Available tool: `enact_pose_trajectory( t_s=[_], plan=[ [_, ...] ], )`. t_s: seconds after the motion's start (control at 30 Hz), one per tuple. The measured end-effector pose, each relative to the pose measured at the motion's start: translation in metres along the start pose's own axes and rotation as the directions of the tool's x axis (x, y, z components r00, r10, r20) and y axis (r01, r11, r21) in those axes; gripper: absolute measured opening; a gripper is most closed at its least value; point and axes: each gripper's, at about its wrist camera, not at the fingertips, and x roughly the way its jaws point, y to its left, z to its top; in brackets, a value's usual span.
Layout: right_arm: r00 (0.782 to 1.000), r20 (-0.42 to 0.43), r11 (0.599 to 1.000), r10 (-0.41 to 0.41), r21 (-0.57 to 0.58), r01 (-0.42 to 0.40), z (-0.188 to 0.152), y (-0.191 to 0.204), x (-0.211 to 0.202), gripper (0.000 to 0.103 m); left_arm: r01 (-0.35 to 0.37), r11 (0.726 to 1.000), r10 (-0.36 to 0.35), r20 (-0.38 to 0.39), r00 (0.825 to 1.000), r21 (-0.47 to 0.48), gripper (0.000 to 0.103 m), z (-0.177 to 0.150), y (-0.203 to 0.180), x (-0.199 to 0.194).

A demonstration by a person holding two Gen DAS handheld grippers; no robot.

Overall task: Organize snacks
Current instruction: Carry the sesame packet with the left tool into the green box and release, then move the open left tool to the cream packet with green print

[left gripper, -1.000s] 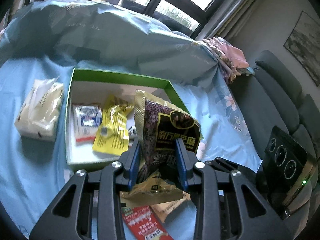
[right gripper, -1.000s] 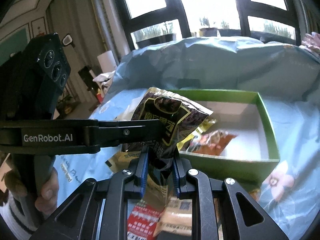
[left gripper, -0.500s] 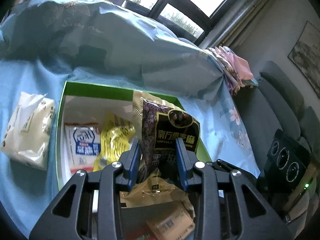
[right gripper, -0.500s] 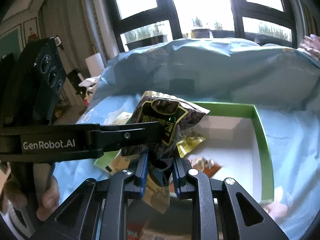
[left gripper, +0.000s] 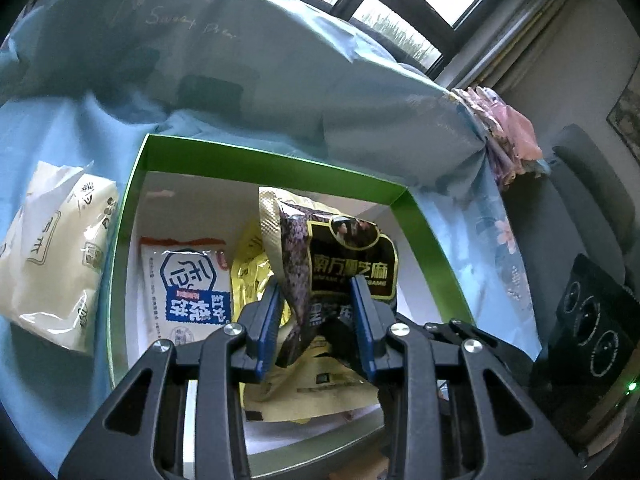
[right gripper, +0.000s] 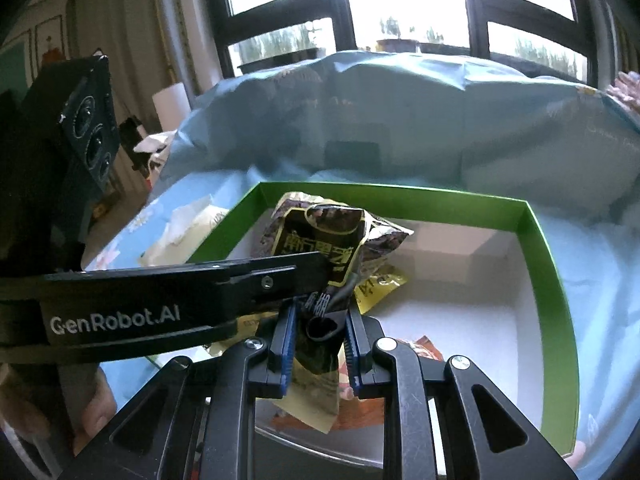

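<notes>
A dark purple and gold sesame snack bag [left gripper: 344,252] hangs upright over the green-rimmed white box [left gripper: 136,184]. My left gripper [left gripper: 318,312] is shut on its lower part. My right gripper [right gripper: 320,332] is shut on the same bag [right gripper: 320,240] from the other side, above the box [right gripper: 532,240]. In the box lie a white and blue packet [left gripper: 188,284], a yellow packet [left gripper: 250,276], a pale yellow packet [left gripper: 316,388] and an orange packet [right gripper: 424,350].
A cream tissue pack [left gripper: 52,256] lies left of the box on the light blue floral sheet [left gripper: 52,136]. A bulky sheet-covered mound [right gripper: 400,120] rises behind the box. A grey sofa [left gripper: 592,208] stands at the right.
Both grippers have carried the sesame bag forward from before the box's front edge to over the inside of the box. The loose packets on the sheet have dropped out of view.
</notes>
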Motion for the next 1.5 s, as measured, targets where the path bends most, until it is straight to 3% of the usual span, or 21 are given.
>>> enact_pose_trajectory(
  t_s=[0.6,0.73,0.8,0.93,1.5],
  plan=[
    [0.999,-0.047,1.0,-0.004,0.028,0.006,-0.003,-0.002,0.011,0.023,-0.076,0.997,0.076,-0.022,0.997,0.01,0.038,-0.003,0.004,0.011],
    [0.999,-0.05,0.999,-0.005,0.035,0.007,-0.004,-0.002,0.012,0.023,-0.112,0.993,0.112,-0.019,0.993,0.022,0.048,-0.004,0.003,0.013],
    [0.999,-0.047,0.999,-0.015,0.031,0.016,-0.004,-0.002,0.011,0.025,-0.144,0.989,0.144,-0.009,0.989,0.034,0.059,-0.004,0.003,0.013],
    [0.997,-0.056,0.998,-0.055,0.029,0.057,-0.005,-0.005,0.012,0.026,-0.153,0.987,0.153,-0.008,0.988,0.049,0.059,-0.005,0.001,0.014],
    [0.995,-0.017,0.994,-0.094,0.06,0.094,-0.002,-0.013,-0.005,0.029,-0.222,0.971,0.217,0.066,0.974,0.093,0.082,-0.004,-0.01,0.001]
  ],
)
